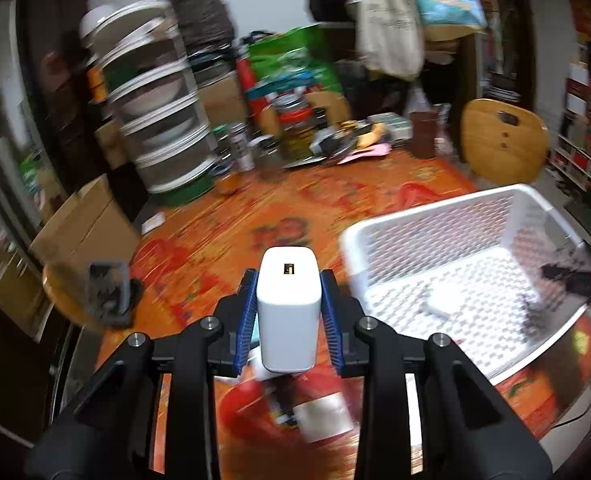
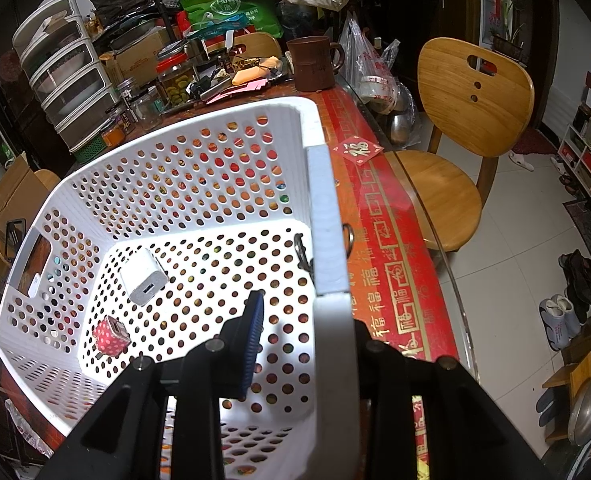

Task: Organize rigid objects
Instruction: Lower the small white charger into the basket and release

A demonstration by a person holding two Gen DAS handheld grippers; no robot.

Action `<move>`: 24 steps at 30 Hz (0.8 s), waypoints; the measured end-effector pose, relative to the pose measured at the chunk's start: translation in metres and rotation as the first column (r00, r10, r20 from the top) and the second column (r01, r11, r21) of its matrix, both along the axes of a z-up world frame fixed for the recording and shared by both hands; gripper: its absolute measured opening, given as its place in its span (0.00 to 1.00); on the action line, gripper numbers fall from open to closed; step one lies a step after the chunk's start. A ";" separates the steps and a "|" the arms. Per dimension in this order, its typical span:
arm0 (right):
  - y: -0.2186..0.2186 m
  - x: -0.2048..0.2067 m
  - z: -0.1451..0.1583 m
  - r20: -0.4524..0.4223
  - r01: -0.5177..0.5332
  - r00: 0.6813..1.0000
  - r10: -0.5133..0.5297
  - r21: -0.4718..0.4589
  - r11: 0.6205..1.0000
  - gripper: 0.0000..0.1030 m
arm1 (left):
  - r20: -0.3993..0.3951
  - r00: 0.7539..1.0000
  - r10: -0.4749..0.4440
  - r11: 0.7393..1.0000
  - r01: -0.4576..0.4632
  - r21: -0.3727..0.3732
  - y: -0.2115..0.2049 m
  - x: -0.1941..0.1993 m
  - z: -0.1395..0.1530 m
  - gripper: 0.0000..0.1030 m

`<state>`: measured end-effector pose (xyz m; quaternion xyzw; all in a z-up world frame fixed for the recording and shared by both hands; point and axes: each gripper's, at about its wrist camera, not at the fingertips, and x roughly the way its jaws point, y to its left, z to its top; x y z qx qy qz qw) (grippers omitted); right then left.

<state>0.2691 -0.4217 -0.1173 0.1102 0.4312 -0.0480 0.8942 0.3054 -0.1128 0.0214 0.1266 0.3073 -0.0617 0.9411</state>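
Note:
My left gripper [image 1: 288,312] is shut on a white charger block [image 1: 288,312] and holds it above the orange table, left of the white perforated basket [image 1: 423,236]. My right gripper [image 2: 295,320] is shut on the basket's right wall [image 2: 327,232], one finger [image 2: 255,332] inside the basket, the other hidden outside the wall. Inside the basket lie a white USB charger [image 2: 143,276], a pink dotted charger [image 2: 111,336] and black scissors [image 2: 303,252] by the wall.
The table's far side is crowded with jars [image 2: 175,80], a brown mug [image 2: 311,64], a stacked drawer unit [image 2: 63,76] and bags. Wooden chairs [image 2: 467,120] stand at the right. A red and white package [image 1: 315,412] lies below my left gripper.

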 end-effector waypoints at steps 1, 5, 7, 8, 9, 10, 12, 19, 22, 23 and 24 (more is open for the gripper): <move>0.000 0.000 0.000 0.000 0.000 1.000 0.000 0.000 1.000 0.30 | -0.007 1.000 -0.018 1.000 0.018 0.007 -0.012 0.002 0.002 0.27; 0.000 0.000 0.000 -0.001 0.000 1.000 0.000 0.000 1.000 0.30 | -0.087 0.991 -0.099 0.993 0.104 0.052 -0.071 0.017 -0.009 0.27; 0.000 0.000 0.000 0.000 0.000 1.000 0.000 0.000 1.000 0.30 | -0.135 0.983 -0.121 0.989 0.131 0.066 -0.092 0.024 -0.020 0.27; 0.000 0.000 0.000 -0.001 0.000 1.000 0.000 0.000 1.000 0.30 | -0.170 0.977 -0.131 0.987 0.144 0.071 -0.102 0.030 -0.029 0.27; 0.000 0.000 0.000 -0.001 -0.001 1.000 0.001 0.000 1.000 0.30 | -0.204 0.970 -0.135 0.986 0.151 0.066 -0.108 0.036 -0.037 0.27; 0.001 0.000 0.000 -0.002 -0.001 1.000 0.001 0.000 1.000 0.30 | -0.230 0.964 -0.135 0.986 0.153 0.064 -0.112 0.041 -0.045 0.27; 0.002 0.000 -0.001 -0.003 -0.002 1.000 0.002 -0.001 1.000 0.30 | -0.255 0.959 -0.123 0.987 0.145 0.069 -0.113 0.047 -0.058 0.27; 0.003 0.000 -0.002 -0.004 -0.001 1.000 0.001 0.000 1.000 0.30 | -0.214 0.966 -0.143 0.990 0.142 -0.019 -0.084 0.046 -0.052 0.65; 0.005 -0.001 -0.002 -0.003 -0.004 1.000 0.004 -0.003 1.000 0.30 | -0.081 0.991 -0.107 0.993 0.102 -0.057 -0.048 0.021 -0.023 0.90; 0.005 -0.001 -0.002 -0.002 -0.003 1.000 0.003 -0.003 1.000 0.30 | -0.056 0.995 -0.079 0.994 0.074 -0.083 -0.028 0.009 -0.016 0.91; 0.005 -0.001 -0.002 -0.002 -0.002 1.000 0.002 -0.002 1.000 0.30 | -0.046 0.997 -0.065 0.993 0.060 -0.102 -0.014 0.002 -0.013 0.91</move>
